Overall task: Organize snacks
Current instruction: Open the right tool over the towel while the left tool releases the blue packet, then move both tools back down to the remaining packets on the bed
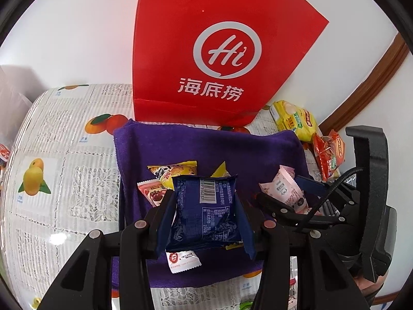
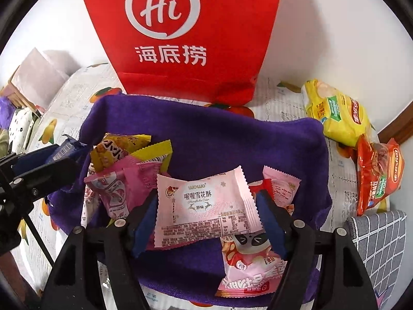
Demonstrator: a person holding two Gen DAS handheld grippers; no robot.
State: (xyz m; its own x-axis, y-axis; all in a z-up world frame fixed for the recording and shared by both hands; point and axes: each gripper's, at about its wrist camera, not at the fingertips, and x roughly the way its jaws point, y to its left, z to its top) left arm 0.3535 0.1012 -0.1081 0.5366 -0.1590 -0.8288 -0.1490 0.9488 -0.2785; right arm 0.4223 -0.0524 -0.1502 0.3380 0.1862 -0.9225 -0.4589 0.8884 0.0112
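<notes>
The left gripper (image 1: 204, 206) has its jaws clenched on a dark blue snack packet (image 1: 205, 210), and the right gripper (image 2: 206, 214) grasps a pale pink snack packet (image 2: 206, 204). Both packets are over the purple cloth (image 2: 206, 134) on the desk (image 1: 64, 180), near the red bag (image 2: 180, 25) at the far side.

Red Haidilao bag (image 2: 180, 33): top cut off by frame edge in both views. White packet (image 1: 183, 260) partly hidden under the dark blue packet (image 1: 206, 211). Checked grey cloth (image 2: 382, 248) runs off right edge. Nutrition print on the pale pink packet (image 2: 206, 206) too small to read.
</notes>
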